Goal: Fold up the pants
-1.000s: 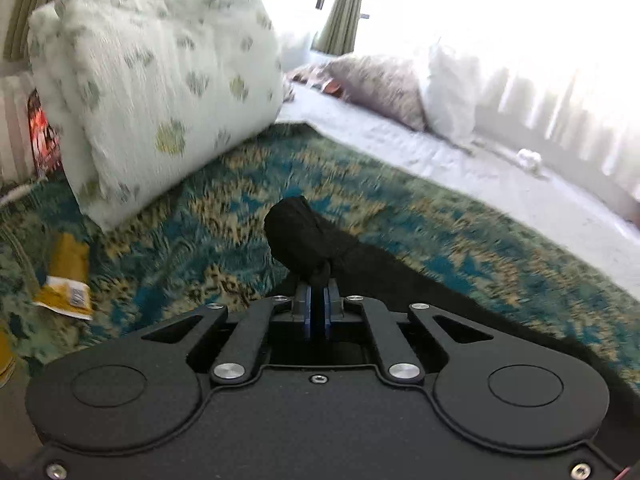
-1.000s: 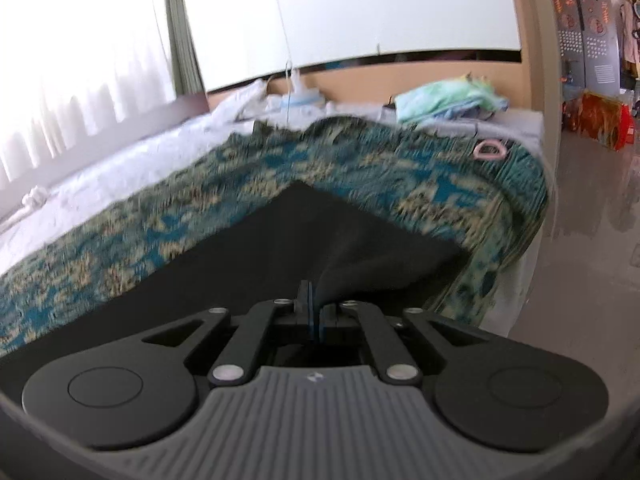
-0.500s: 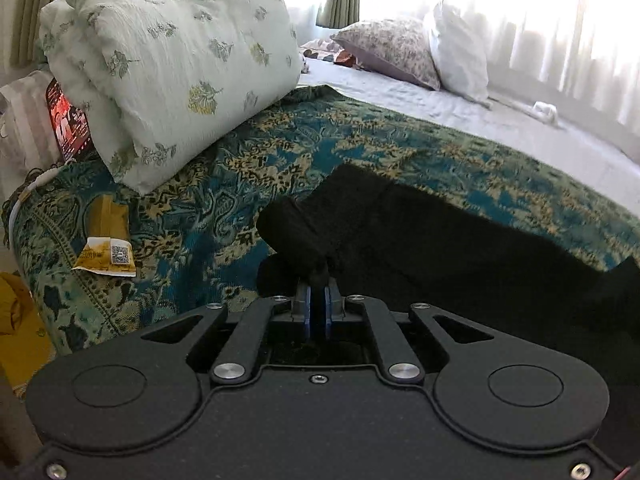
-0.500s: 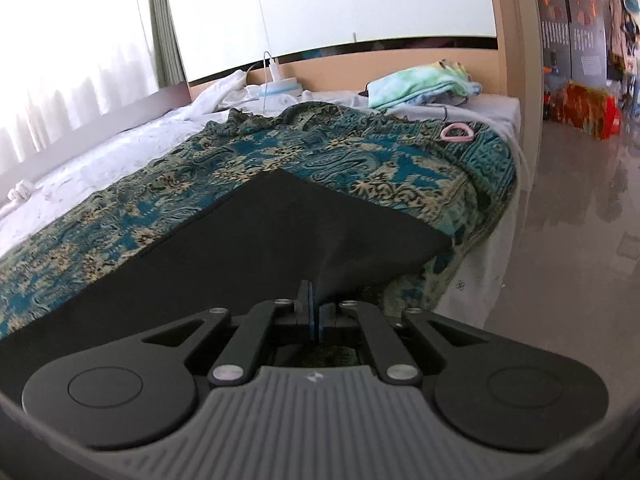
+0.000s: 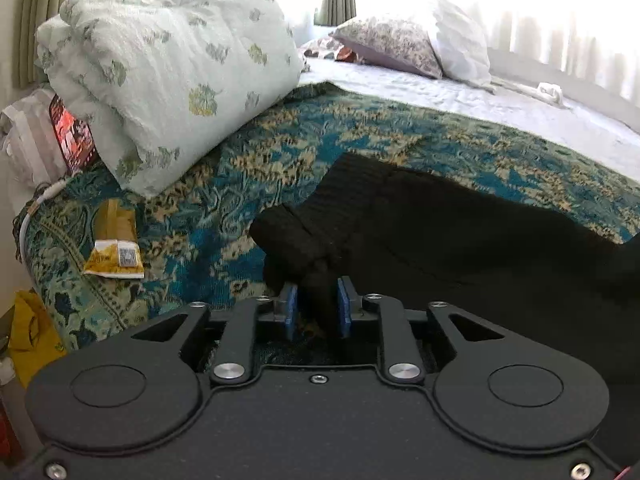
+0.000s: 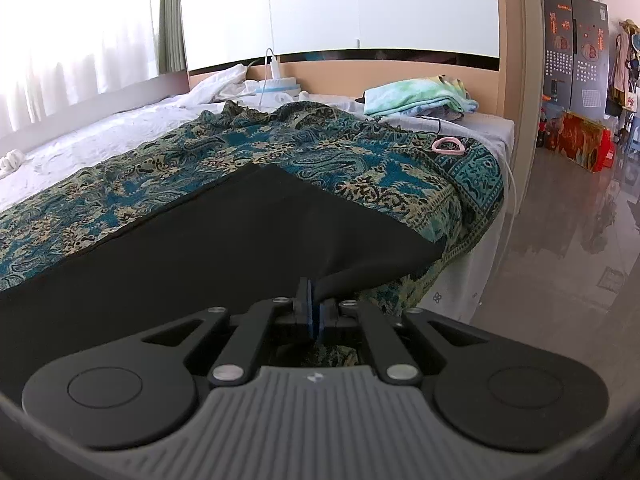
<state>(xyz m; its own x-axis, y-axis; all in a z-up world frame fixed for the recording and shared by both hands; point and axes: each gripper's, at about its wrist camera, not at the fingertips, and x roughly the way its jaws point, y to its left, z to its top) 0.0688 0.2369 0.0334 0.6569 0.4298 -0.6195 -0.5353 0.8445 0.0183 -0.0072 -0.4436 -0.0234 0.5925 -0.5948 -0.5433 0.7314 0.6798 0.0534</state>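
Observation:
Black pants (image 5: 460, 232) lie spread on a teal patterned bedspread (image 5: 320, 140). In the left wrist view my left gripper (image 5: 316, 304) has its blue pads apart, with a bunched black corner of the pants still lying loosely between them. In the right wrist view the pants (image 6: 224, 240) reach the bed's near edge. My right gripper (image 6: 314, 312) is shut on a corner of the pants' near edge, pulled slightly up from the bedspread (image 6: 360, 152).
A rolled pale green quilt (image 5: 168, 68) lies at the left, with a yellow packet (image 5: 114, 248) beside it and pillows (image 5: 404, 44) behind. A pink ring (image 6: 448, 145) and folded green cloth (image 6: 420, 94) lie at the bed's far end. Bare floor (image 6: 560, 240) is to the right.
My left gripper has opened; its pads were pinched on the bunched cloth and now stand apart. Both grippers have come down toward the bed, and the pants now lie flatter.

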